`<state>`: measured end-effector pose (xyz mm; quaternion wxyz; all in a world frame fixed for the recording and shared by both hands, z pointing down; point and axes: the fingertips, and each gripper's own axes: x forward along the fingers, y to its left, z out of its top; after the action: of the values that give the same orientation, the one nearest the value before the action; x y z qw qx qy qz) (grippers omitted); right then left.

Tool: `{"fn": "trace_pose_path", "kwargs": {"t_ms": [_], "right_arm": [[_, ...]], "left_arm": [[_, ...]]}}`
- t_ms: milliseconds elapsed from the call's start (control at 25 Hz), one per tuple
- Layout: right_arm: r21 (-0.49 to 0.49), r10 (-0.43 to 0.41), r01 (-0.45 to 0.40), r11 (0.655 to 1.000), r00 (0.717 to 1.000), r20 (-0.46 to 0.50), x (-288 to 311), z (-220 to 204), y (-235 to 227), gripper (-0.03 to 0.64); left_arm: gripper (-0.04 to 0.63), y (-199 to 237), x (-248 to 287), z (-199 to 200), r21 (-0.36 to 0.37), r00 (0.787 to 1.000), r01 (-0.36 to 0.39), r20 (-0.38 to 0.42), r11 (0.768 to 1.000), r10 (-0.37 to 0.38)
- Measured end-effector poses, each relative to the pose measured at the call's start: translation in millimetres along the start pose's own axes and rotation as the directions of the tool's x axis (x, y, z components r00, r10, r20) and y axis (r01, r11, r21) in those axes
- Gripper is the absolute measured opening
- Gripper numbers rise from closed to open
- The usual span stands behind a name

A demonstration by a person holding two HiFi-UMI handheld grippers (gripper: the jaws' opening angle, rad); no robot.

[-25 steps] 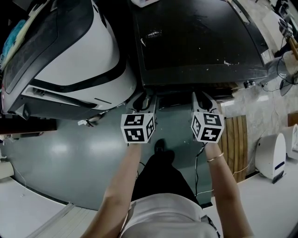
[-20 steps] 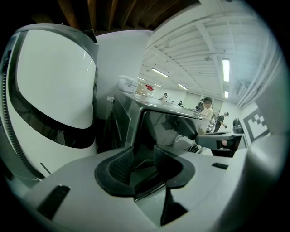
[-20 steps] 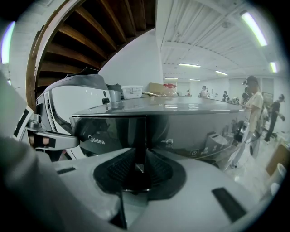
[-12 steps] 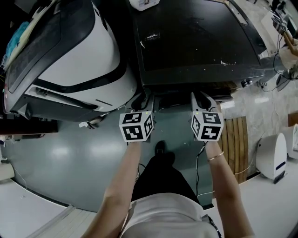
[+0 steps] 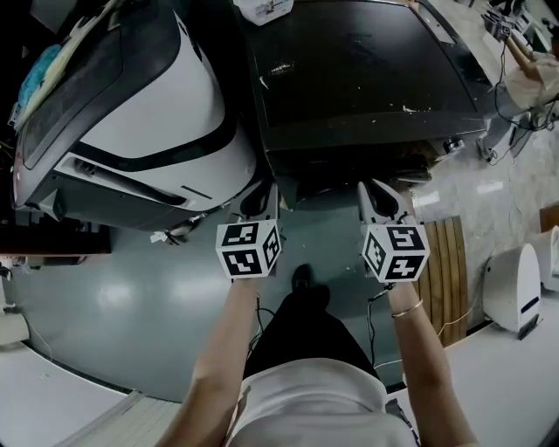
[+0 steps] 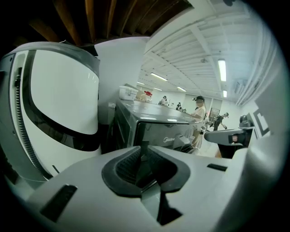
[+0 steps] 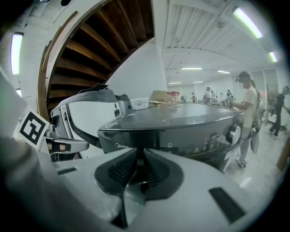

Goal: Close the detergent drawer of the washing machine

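Note:
A dark grey washing machine (image 5: 367, 79) stands in front of me. Its detergent drawer front (image 7: 127, 138), printed with the brand name, looks flush with the control panel beside it; it also shows in the left gripper view (image 6: 156, 131). My left gripper (image 5: 262, 194) hovers just off the machine's front left. Its jaws have just been closing and now stand shut with nothing between them (image 6: 144, 147). At the front right, level with it, my right gripper (image 5: 377, 194) has its pads together and is also empty (image 7: 140, 152). Neither gripper touches the machine.
A large white and black appliance (image 5: 148, 105) stands close on the left. A small white box (image 5: 266, 9) sits at the back of the machine's top. On the right are a wooden slatted board (image 5: 445, 262) and a white device (image 5: 511, 288). People (image 7: 247, 118) stand behind.
Both grippers have drawn back a little from the machine's front, toward me, and risen slightly. The drawer front looks the same.

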<state>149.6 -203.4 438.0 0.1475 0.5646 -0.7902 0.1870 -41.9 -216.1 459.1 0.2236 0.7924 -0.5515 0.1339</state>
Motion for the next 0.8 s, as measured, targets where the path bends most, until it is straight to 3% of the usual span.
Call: {"fn": "trace_pose_path", "kwargs": {"t_ms": [440,800], "right_arm": [[-0.01,0.048,-0.047,0.999,0.998,0.052,-62,-6,24,0.016],[-0.02,0.064,-0.064,0.998,0.997,0.046,-95,-25,33,0.003]], "left_arm": [[0.0,-25,-52,-6,0.055,0.999,0.028,0.038,0.998,-0.03],[-0.005,-38,-78,-21,0.054,0.999,0.028,0.031,0.998,-0.03]]}}
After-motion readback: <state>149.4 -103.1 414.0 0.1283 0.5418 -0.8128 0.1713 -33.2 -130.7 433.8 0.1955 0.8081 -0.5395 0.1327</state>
